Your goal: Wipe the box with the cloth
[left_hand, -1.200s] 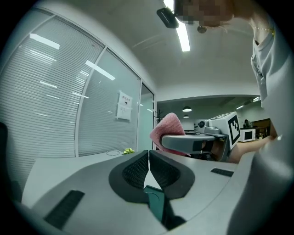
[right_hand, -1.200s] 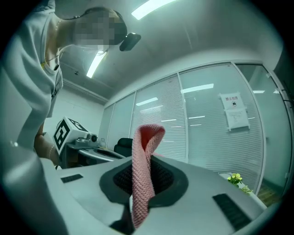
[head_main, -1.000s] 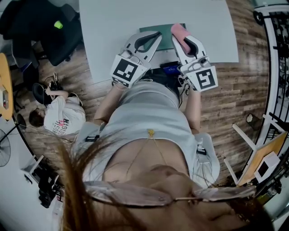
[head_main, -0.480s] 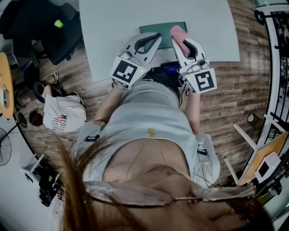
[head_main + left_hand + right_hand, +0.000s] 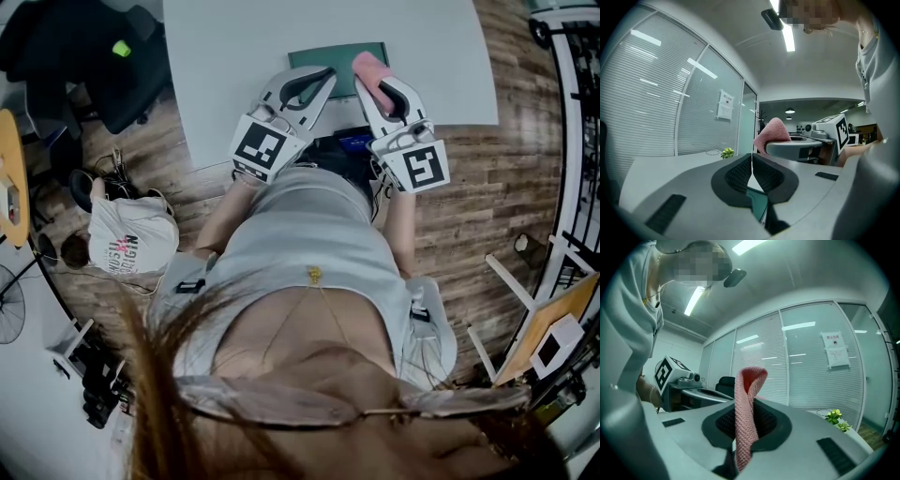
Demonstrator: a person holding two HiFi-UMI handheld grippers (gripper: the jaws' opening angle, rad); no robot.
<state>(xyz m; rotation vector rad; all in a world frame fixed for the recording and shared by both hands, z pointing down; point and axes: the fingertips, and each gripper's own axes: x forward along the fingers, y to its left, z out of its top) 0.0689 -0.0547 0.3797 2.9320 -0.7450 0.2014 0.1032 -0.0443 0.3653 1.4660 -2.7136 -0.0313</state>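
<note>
A flat dark green box (image 5: 333,58) lies on the white table (image 5: 234,66) near its front edge. My left gripper (image 5: 323,80) hangs over the box's front left part, shut with nothing between its pads (image 5: 751,174); a strip of the green box (image 5: 757,206) shows below them. My right gripper (image 5: 377,79) hovers at the box's right front corner, shut on a folded pink cloth (image 5: 367,67) that sticks up out of the jaws (image 5: 746,413). From the left gripper view the cloth (image 5: 772,132) and the right gripper's marker cube (image 5: 841,129) appear to the right.
A dark office chair (image 5: 122,66) stands left of the table. A person in a white shirt (image 5: 127,246) crouches on the wood floor at the left. Wooden frames (image 5: 539,323) lean at the right. A small potted plant (image 5: 836,419) sits far along the table.
Both grippers stay where they were over the box. The person on the floor at the left has shifted a little.
</note>
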